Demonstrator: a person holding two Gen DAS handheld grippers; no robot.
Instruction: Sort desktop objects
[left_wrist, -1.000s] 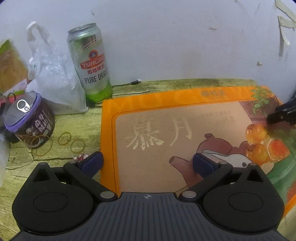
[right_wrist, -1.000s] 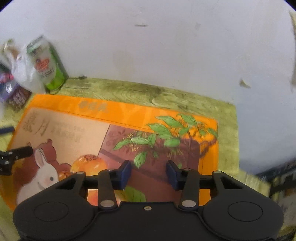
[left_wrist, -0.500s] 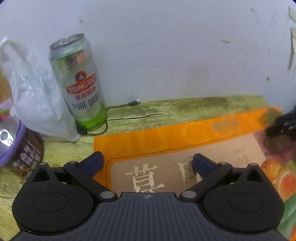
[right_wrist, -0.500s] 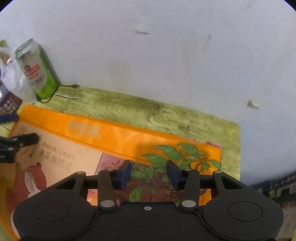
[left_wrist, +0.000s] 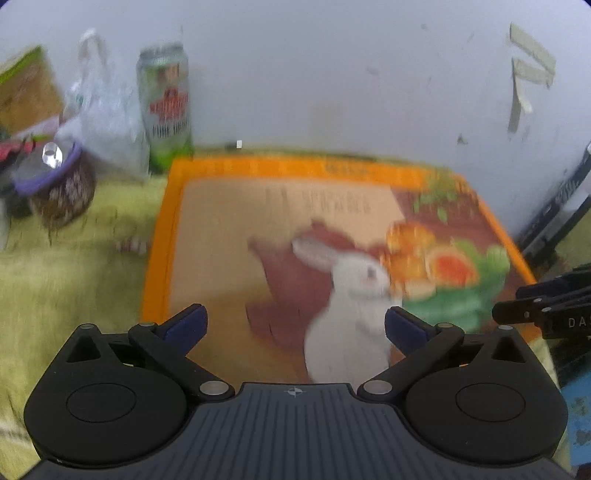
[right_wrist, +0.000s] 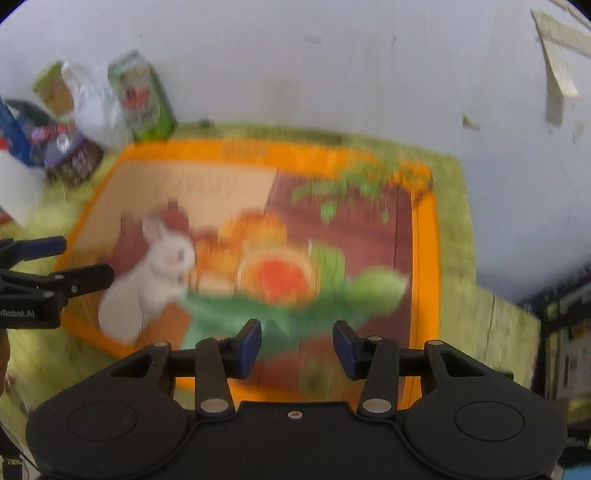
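Note:
A flat orange box (left_wrist: 229, 236) printed with a white rabbit and fruit lies on the green-yellow wooden table; it also shows in the right wrist view (right_wrist: 424, 236). My left gripper (left_wrist: 293, 326) is open and empty above the box's near left part. My right gripper (right_wrist: 297, 343) is open and empty above the box's near edge. A green beer can (left_wrist: 166, 107) stands at the back left by the wall, seen too in the right wrist view (right_wrist: 142, 98). Both views are blurred by motion.
A clear plastic bag (left_wrist: 105, 122) and a purple-lidded tin (left_wrist: 55, 184) sit left of the can. A white container (right_wrist: 16, 188) stands at the far left. The table's right edge (right_wrist: 517, 332) drops off beside dark furniture (left_wrist: 557, 206). The wall is close behind.
Both grippers have pulled back and up from the box, so the whole box now shows. The right gripper's jaws have opened wider. The left stayed wide open.

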